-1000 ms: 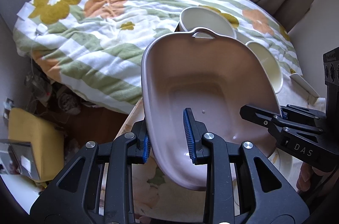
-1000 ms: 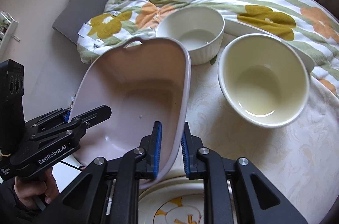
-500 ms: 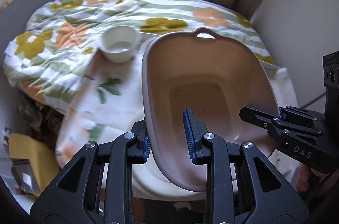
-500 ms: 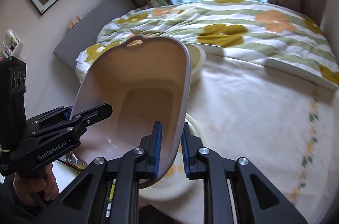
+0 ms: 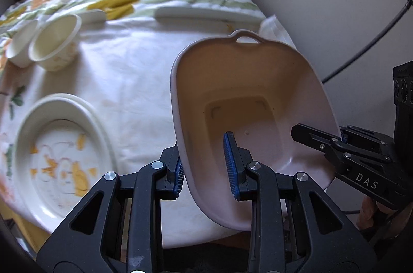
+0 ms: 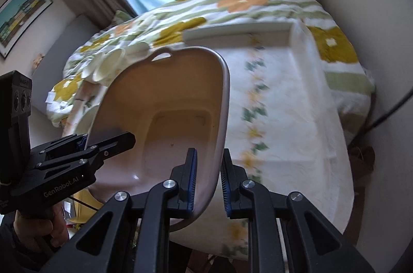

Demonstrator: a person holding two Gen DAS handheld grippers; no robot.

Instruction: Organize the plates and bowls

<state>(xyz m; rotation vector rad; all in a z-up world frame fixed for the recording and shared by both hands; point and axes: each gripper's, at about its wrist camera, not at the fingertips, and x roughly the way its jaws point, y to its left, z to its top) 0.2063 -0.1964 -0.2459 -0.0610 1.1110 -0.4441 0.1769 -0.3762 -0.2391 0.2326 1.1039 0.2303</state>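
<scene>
Both grippers have swung the pink basin (image 5: 247, 102) sideways across the tabletop (image 5: 134, 82) since a second ago: the two cream bowls (image 5: 53, 46) that sat just beyond its handle now lie far off to the left of the left gripper (image 5: 206, 167), and a floral plate (image 5: 59, 157) has come into view low on that side. Left gripper pinches the basin's left wall, one blue pad (image 5: 229, 164) inside and the other outside. Right gripper (image 6: 207, 182) is pressed onto the opposite wall in the same way, its pads (image 6: 192, 180) flat against the rim. Held between them, the basin is in the air, tilted with its open side toward the cameras and its loop handle at the far end, above the near edge of the tabletop. Beyond both grippers a long white dish (image 5: 206, 15) lies at the tabletop's far edge, against a flowered quilt (image 6: 232, 2). A hand (image 6: 33, 224) grips the left tool's handle.
</scene>
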